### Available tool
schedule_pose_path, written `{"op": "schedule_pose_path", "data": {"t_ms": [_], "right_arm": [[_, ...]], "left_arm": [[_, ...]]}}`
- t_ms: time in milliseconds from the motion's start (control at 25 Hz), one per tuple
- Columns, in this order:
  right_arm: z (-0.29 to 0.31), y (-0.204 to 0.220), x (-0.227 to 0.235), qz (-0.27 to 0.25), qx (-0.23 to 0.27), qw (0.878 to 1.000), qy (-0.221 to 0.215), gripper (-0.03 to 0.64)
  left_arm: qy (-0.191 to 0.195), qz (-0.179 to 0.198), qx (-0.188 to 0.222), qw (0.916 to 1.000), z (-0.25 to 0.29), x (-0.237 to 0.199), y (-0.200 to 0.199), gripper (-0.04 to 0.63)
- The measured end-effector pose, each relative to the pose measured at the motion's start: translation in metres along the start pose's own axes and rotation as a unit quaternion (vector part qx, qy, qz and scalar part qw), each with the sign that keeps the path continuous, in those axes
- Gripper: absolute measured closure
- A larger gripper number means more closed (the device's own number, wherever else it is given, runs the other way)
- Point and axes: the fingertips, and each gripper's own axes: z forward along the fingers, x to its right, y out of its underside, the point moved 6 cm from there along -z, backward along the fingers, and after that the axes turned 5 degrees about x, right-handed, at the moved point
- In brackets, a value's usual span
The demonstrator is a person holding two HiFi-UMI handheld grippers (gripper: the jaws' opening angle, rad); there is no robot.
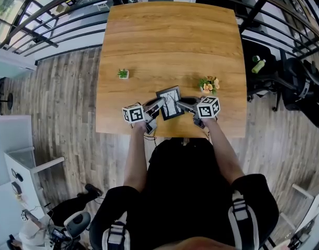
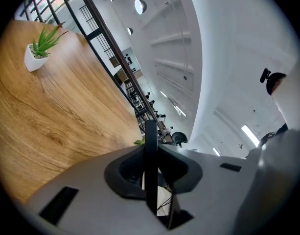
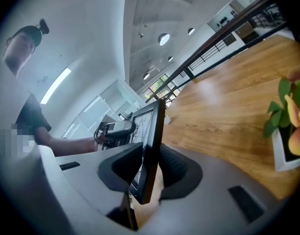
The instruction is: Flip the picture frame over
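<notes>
Head view top-down; L/R gripper views close, opposed, sharing frame (image 1: 169, 102)

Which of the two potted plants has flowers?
The flowering plant beside the right gripper, with orange blooms; the spiky plant, left of the picture frame, is all green.

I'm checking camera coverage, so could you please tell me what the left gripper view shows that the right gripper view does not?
Only the left gripper view: a small green plant in a white pot, and the picture frame purely edge-on. Only the right gripper view: orange flowers in a white pot, the frame's picture side, and the left tool opposite. Both: the frame between that view's own tool jaws, with the wooden table beyond.
</notes>
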Motion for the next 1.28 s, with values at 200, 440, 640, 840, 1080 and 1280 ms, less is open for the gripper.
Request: {"op": "schedule_pose_path", "data": {"t_ms": [200, 440, 640, 840, 1080, 1280], "right_arm": [[0.011, 0.008, 0.007, -0.004, -0.005, 0.999, 0.039, 0.505], [0.021, 0.019, 0.017, 0.011, 0.007, 0.996, 0.085, 0.502], [0.029, 0.026, 0.027, 0.009, 0.013, 0.992, 0.125, 0.497], [0.035, 0.036, 0.041, 0.015, 0.017, 0.988, 0.155, 0.499], [0.046, 0.045, 0.055, 0.013, -0.002, 0.984, 0.177, 0.495], [0.053, 0.047, 0.060, 0.006, -0.014, 0.981, 0.192, 0.492]], "left_arm": [[-0.063, 0.009, 0.009, 0.9979, 0.001, -0.017, 0.003, 0.515], [-0.117, 0.057, -0.009, 0.9914, 0.009, -0.030, 0.002, 0.505], [-0.159, 0.096, -0.020, 0.9825, 0.017, -0.042, 0.001, 0.482], [-0.195, 0.135, -0.034, 0.9709, 0.025, -0.057, 0.005, 0.453], [-0.210, 0.169, -0.052, 0.9617, 0.029, -0.072, 0.009, 0.448], [-0.226, 0.194, -0.058, 0.9527, 0.030, -0.079, 0.009, 0.442]]}}
